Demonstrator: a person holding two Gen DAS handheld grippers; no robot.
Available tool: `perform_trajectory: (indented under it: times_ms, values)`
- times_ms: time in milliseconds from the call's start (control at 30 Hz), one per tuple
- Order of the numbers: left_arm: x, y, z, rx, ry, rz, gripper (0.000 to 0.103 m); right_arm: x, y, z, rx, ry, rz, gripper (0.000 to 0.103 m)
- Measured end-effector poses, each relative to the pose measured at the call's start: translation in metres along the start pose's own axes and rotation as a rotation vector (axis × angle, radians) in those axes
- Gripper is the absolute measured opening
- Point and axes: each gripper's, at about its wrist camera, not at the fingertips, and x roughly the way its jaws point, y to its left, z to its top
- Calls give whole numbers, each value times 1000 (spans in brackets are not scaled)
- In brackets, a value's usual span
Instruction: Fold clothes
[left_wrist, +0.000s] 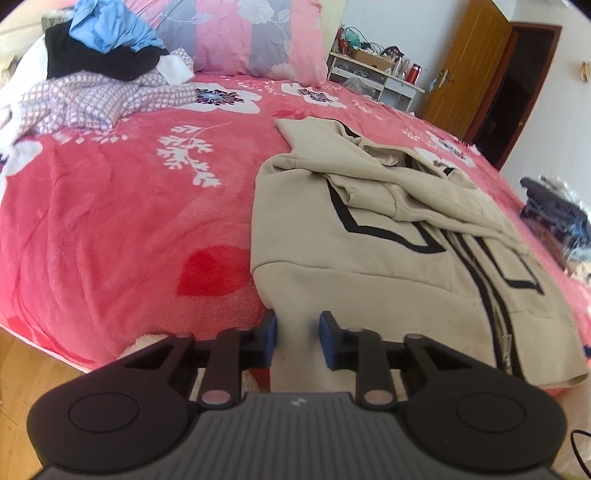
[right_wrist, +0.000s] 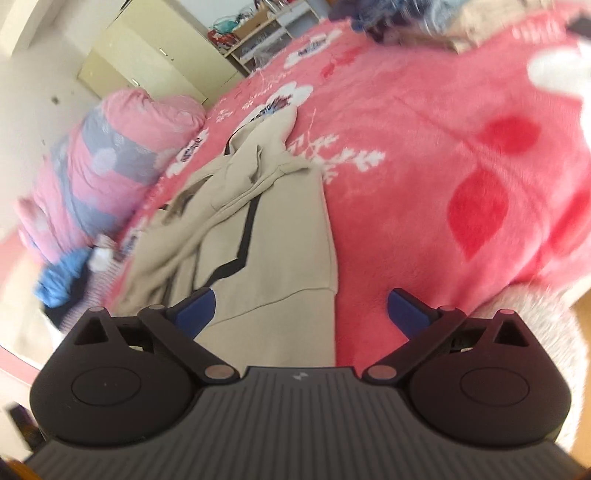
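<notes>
- My left gripper (left_wrist: 297, 338) sits at the near hem of a beige zip-up hoodie (left_wrist: 388, 236) with black stripes, its blue pads (left_wrist: 327, 338) drawn close with hem fabric between them; whether they actually pinch it I cannot tell.
- The hoodie lies front-up on a pink floral blanket (left_wrist: 129, 206) covering the bed, its sleeves folded in over the chest and the hood end pointing toward the far side.
- My right gripper (right_wrist: 301, 310) hovers over the hoodie's other lower corner (right_wrist: 280, 306), jaws spread wide, one pad above the beige cloth and one above the blanket, clamping nothing.
- A heap of unfolded clothes (left_wrist: 99, 59), blue, black and checked, rests well apart from the hoodie at the far left of the bed.
- A pink-and-grey flowered pillow (left_wrist: 251, 37) stands just beside that heap.
- A wooden door (left_wrist: 465, 74) stands open beyond the bed.
</notes>
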Motion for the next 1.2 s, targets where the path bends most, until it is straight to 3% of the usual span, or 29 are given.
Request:
perform_trajectory:
  times_ms: [133, 267, 433, 500, 700, 867, 933, 1033, 1100, 1200]
  values:
    - [2, 2, -2, -13, 16, -11, 22, 3, -7, -6, 49, 58, 50, 97]
    - [3, -2, -5, 10, 28, -2, 22, 5, -5, -13, 27, 86, 38, 88]
    - [0, -3, -4, 9, 37, -14, 22, 0, -9, -15, 73, 109, 52, 52]
    - [-1, -2, -5, 7, 42, -22, 21, 2, -14, -17, 100, 124, 69, 47]
    - [0, 1, -9, -23, 67, -61, 21, 17, -20, -38, 165, 204, 96, 36]
    - [7, 11, -9, -114, 114, -103, 20, 22, -22, -45, 193, 197, 160, 26]
    - [5, 14, -10, -146, 121, -122, 19, 21, -21, -45, 199, 198, 196, 17]
    - [2, 18, -12, -165, 118, -148, 19, 16, -15, -45, 174, 184, 232, 17]
    - [3, 21, -12, -191, 125, -184, 20, 18, -14, -44, 172, 182, 240, 17]
    - [2, 31, -11, -286, 110, -312, 20, 18, -12, -42, 166, 172, 260, 14]
